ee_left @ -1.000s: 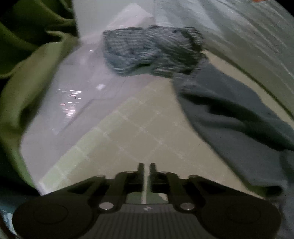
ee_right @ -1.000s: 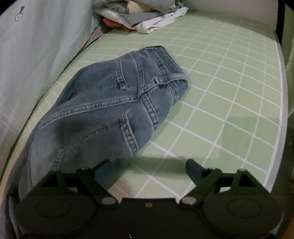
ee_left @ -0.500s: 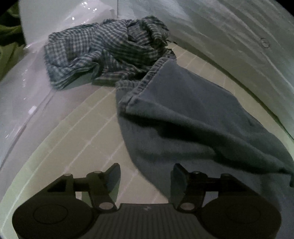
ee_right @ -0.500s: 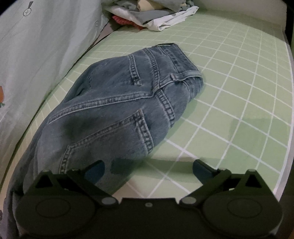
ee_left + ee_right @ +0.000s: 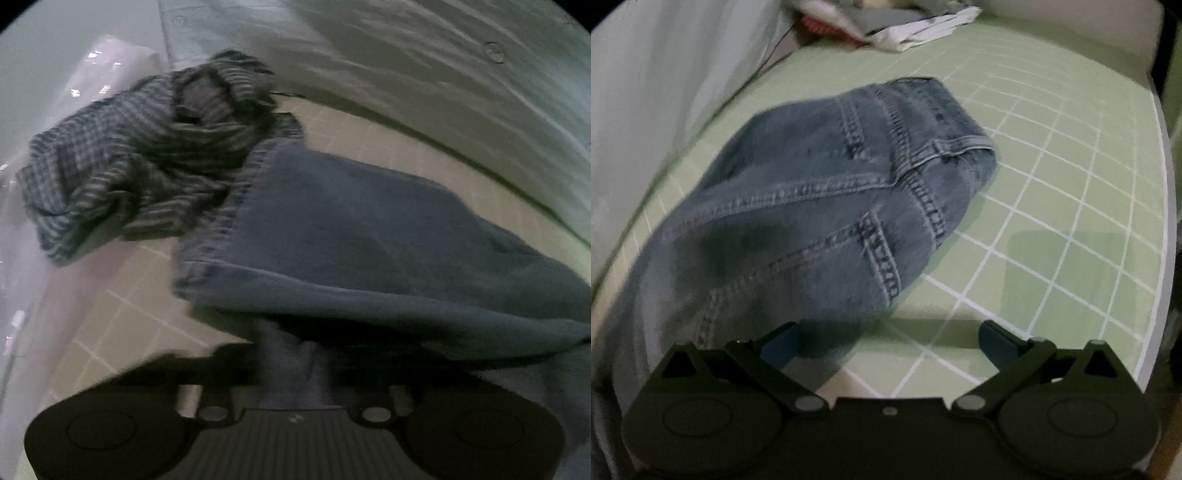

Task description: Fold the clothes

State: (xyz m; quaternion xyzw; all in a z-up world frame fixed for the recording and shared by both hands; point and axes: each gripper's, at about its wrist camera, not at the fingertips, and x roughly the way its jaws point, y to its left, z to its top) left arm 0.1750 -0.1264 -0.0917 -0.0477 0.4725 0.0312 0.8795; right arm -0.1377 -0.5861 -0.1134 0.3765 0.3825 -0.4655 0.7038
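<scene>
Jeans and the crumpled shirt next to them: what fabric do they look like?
Jeans: denim, probably cotton; faded blue, with heavy contrast topstitching along the seams and a thick hem. Shirt: thin woven cloth, likely cotton; fine blue-grey check, soft crumpled folds. Blur hides the weave.

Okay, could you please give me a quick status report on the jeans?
Left gripper shut on jeans leg. Right gripper open, over jeans' seat end. Plaid shirt bunched against leg hem.

Black right gripper [image 5: 888,341], blue-tipped fingers [image 5: 781,343], silver pivot screws [image 5: 808,403].
</scene>
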